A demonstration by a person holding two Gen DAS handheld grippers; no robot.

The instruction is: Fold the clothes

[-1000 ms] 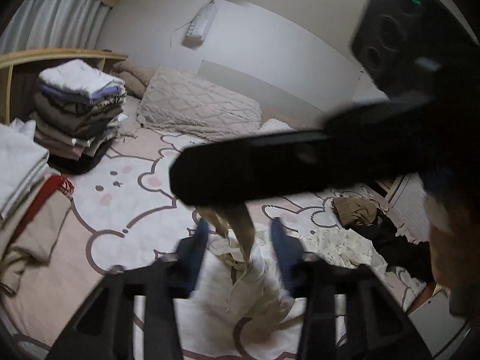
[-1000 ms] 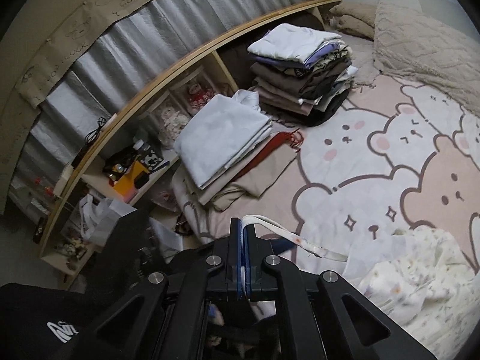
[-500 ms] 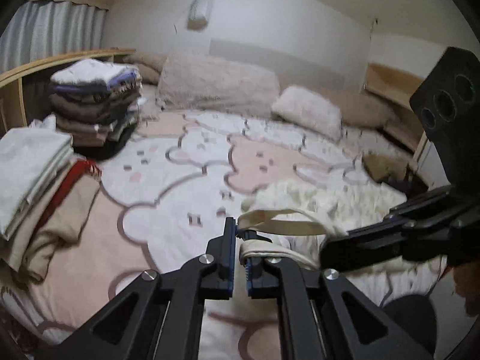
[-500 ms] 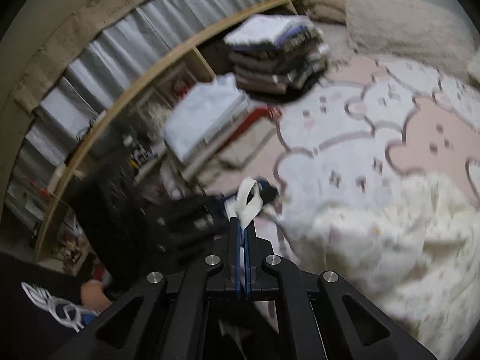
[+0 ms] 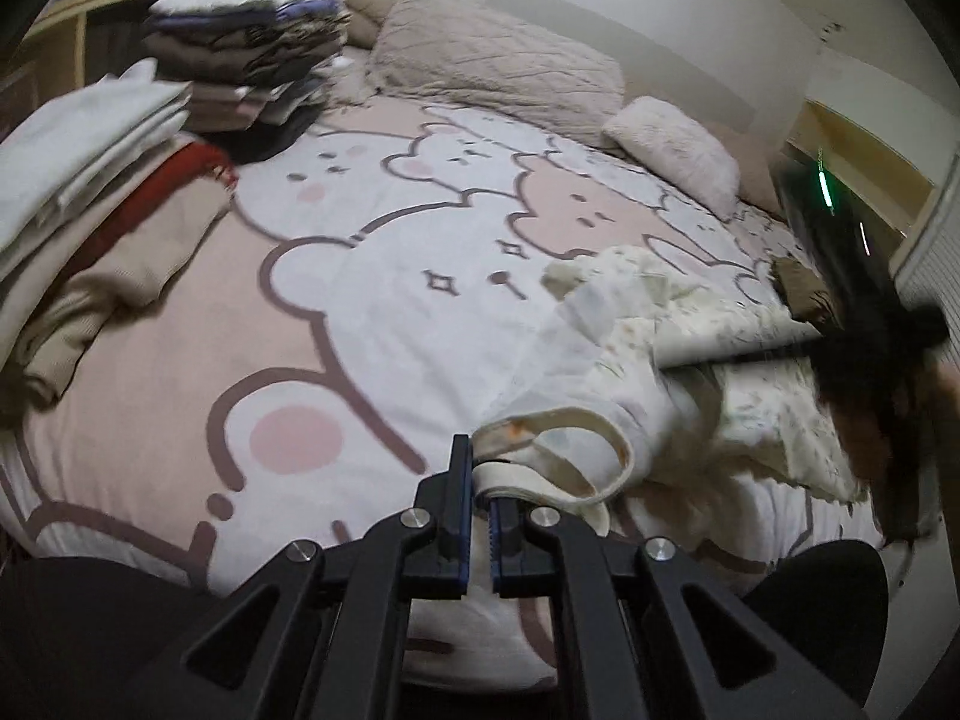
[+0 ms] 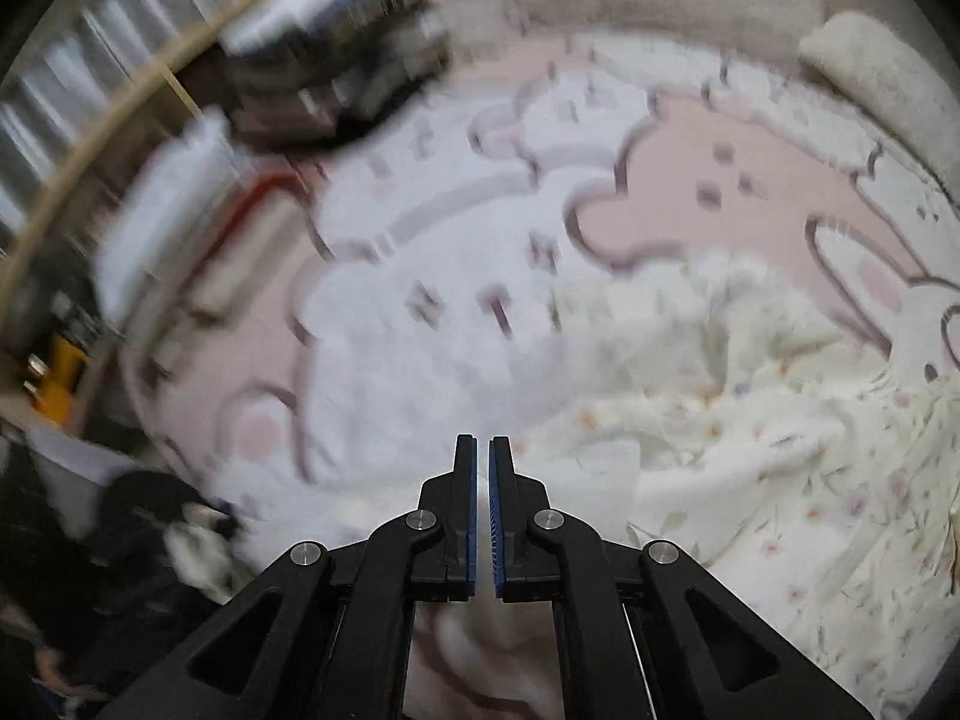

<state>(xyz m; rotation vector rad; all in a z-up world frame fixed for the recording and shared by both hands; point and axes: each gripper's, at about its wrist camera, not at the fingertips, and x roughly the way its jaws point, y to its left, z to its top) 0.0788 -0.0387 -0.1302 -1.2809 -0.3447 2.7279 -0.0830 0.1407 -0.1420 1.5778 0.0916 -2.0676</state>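
A cream floral garment [image 5: 690, 312] lies crumpled on the bear-print bedsheet [image 5: 360, 300], right of centre. My left gripper [image 5: 480, 480] is shut on one of its cream shoulder straps [image 5: 576, 456], which loops out to the right of the tips. My right gripper [image 5: 840, 336] shows as a dark blur at the garment's right side, and a taut edge of the cloth runs straight to it. In the right wrist view, the right gripper [image 6: 483, 450] is shut low over the same garment [image 6: 750, 450]. No strap sticks out past its tips, and pale cloth shows beneath its fingers.
Two piles of folded clothes stand at the left: a tall one [image 5: 240, 48] at the back and a white, red and beige one [image 5: 90, 138] nearer. Pillows [image 5: 492, 72] line the headboard. Brown and dark clothes [image 5: 798, 288] lie at the right edge. A shelf [image 6: 60, 180] runs alongside the bed.
Both grippers have sunk toward the bed. The left gripper, open around hanging cloth a second ago, has shut on the strap. The strap loop no longer shows above the right gripper's tips.
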